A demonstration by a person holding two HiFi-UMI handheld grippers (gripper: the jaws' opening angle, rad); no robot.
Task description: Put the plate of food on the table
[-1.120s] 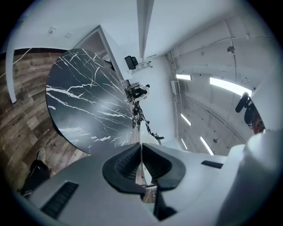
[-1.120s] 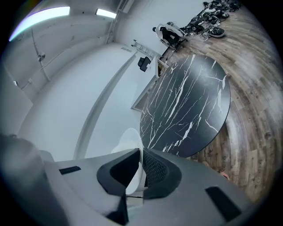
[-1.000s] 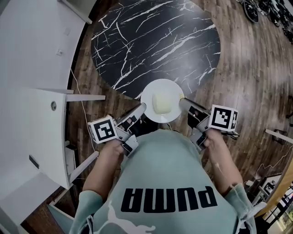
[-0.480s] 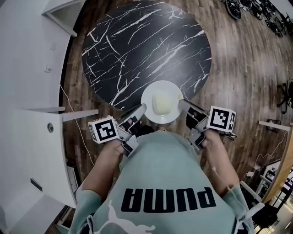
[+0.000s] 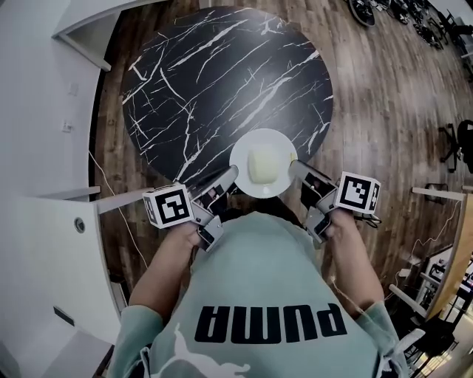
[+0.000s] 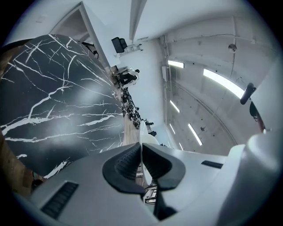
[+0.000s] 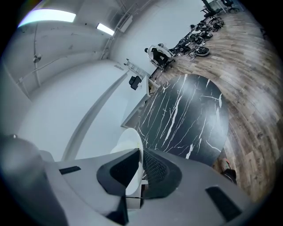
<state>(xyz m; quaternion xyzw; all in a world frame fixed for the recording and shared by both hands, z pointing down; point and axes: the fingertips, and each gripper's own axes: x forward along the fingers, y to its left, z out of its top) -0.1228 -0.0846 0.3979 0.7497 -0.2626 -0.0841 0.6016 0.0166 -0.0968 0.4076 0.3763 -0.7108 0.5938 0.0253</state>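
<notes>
A white plate (image 5: 263, 163) with a pale yellow block of food (image 5: 262, 165) hangs over the near edge of the round black marble table (image 5: 222, 81). My left gripper (image 5: 232, 176) is shut on the plate's left rim, and my right gripper (image 5: 294, 165) is shut on its right rim. In the left gripper view the thin plate edge (image 6: 141, 145) runs between the dark pads of the left gripper (image 6: 141, 165), with the table (image 6: 57, 110) beyond. In the right gripper view the plate (image 7: 130, 145) is pinched by the right gripper (image 7: 141, 170), and the table (image 7: 185, 119) lies ahead.
White cabinets (image 5: 44, 148) stand along the left, close to the table. Wooden floor (image 5: 392, 111) surrounds the table on the right. Chairs and dark equipment (image 5: 392, 15) sit at the far upper right. My torso in a light green shirt (image 5: 266, 295) fills the bottom.
The table has come nearer and shifted left in the head view; the plate, still gripped on both sides, now overlaps the table's near edge more.
</notes>
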